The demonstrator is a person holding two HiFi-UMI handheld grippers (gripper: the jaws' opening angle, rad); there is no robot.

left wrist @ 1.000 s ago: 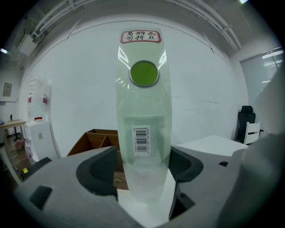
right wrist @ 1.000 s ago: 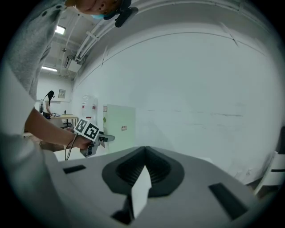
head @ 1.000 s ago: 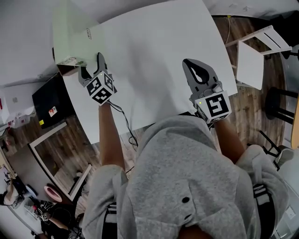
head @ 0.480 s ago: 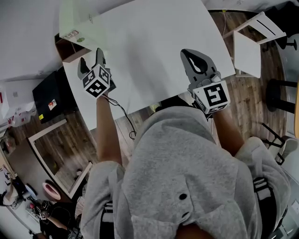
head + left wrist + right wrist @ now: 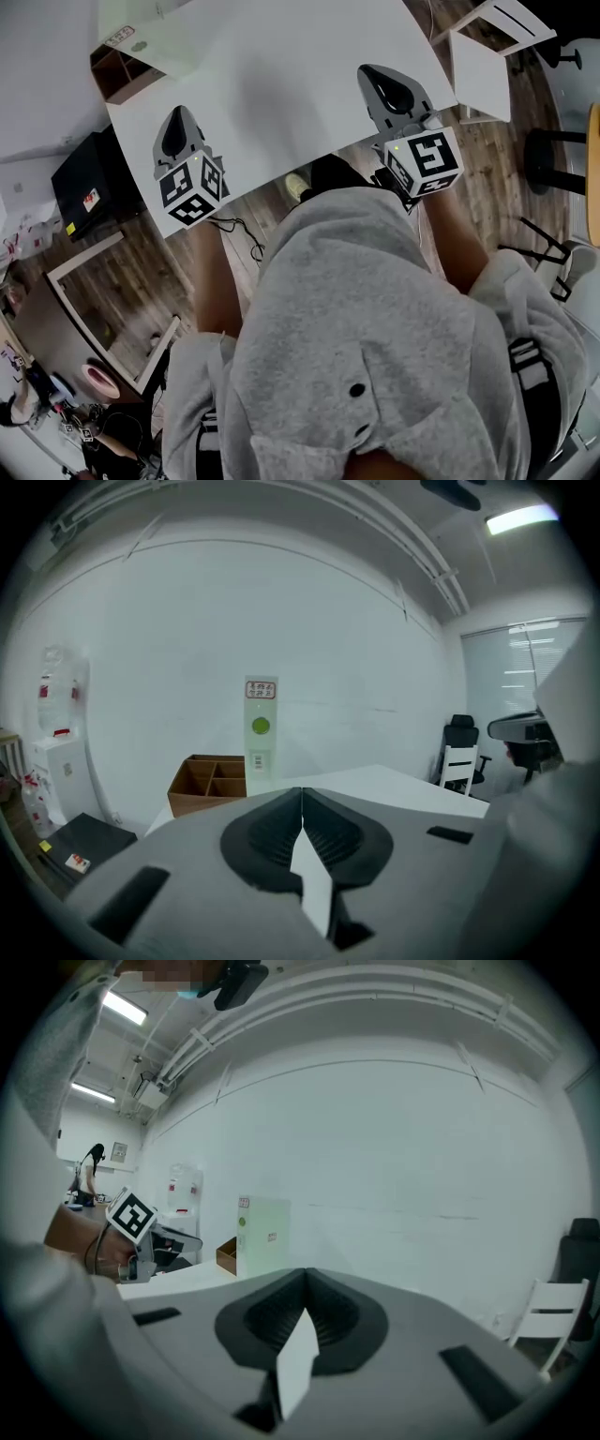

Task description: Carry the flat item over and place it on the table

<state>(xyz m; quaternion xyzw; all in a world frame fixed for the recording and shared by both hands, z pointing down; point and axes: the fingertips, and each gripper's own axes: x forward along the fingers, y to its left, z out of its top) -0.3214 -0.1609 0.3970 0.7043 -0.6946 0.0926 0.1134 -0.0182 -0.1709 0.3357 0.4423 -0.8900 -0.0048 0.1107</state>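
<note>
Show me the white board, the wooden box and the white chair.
white board [image 5: 281, 84], head view, top face.
wooden box [image 5: 192, 802], left gripper view, front wall.
white chair [image 5: 480, 75], head view, broad flat panel.

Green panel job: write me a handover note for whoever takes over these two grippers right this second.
Left gripper: jaws have just closed, on nothing, over the near edge of the table.
Right gripper: shut, empty, at the same edge.
Pale green panel: upright at the table's far left corner, beside the brown divided box; neither gripper touches it.
Done: the panel looks delivered.
Left: probably only checking that it stands steady; its foot is hard to see.
</note>
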